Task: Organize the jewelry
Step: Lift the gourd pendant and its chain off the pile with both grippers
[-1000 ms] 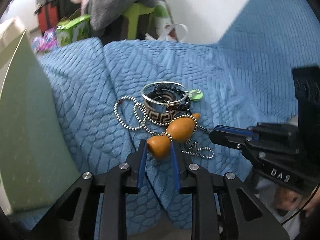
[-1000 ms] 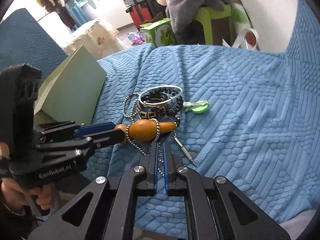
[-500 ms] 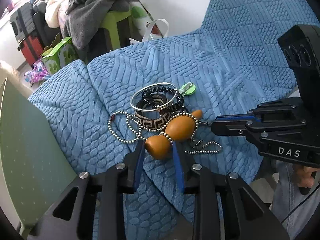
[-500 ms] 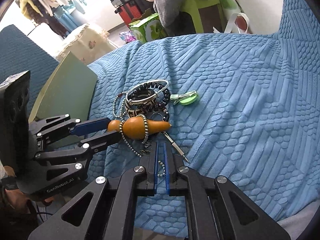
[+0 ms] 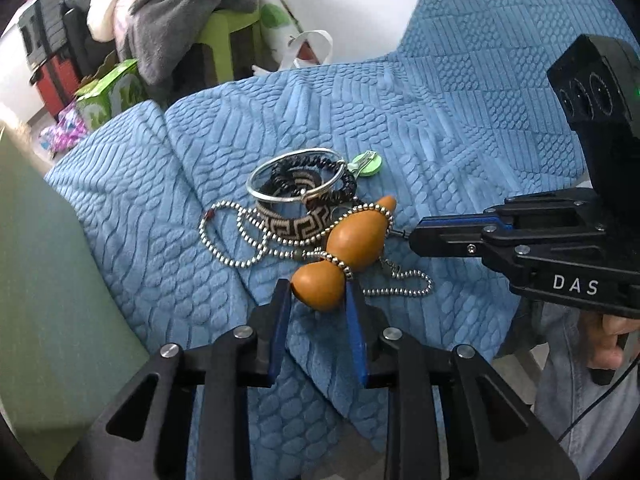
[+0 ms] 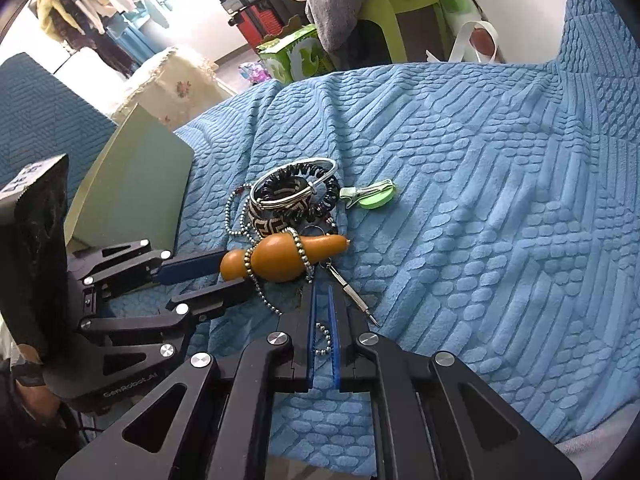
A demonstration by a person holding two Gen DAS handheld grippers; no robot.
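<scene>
An orange gourd pendant (image 5: 340,254) wound with a silver bead chain (image 5: 236,236) lies on the blue textured cover (image 5: 460,128). My left gripper (image 5: 318,292) is shut on the gourd's small bulb; it also shows in the right wrist view (image 6: 224,272). My right gripper (image 6: 322,292) is nearly shut, its tips at the chain (image 6: 324,338) beside the gourd (image 6: 280,260). Behind the gourd lie a silver bangle (image 5: 296,180), a patterned woven band (image 5: 296,226), a black coiled band (image 5: 344,178) and a green clip (image 5: 366,164).
A pale green box (image 5: 44,280) stands at the left, also in the right wrist view (image 6: 136,184). A small metal pin or screwdriver (image 6: 352,300) lies by my right fingers. Clutter, a green stool (image 6: 400,20) and clothes sit beyond the cover's edge.
Both cameras have shifted slightly and the scene sits higher in view. The left gripper keeps its hold on the gourd; the right gripper stays at the chain.
</scene>
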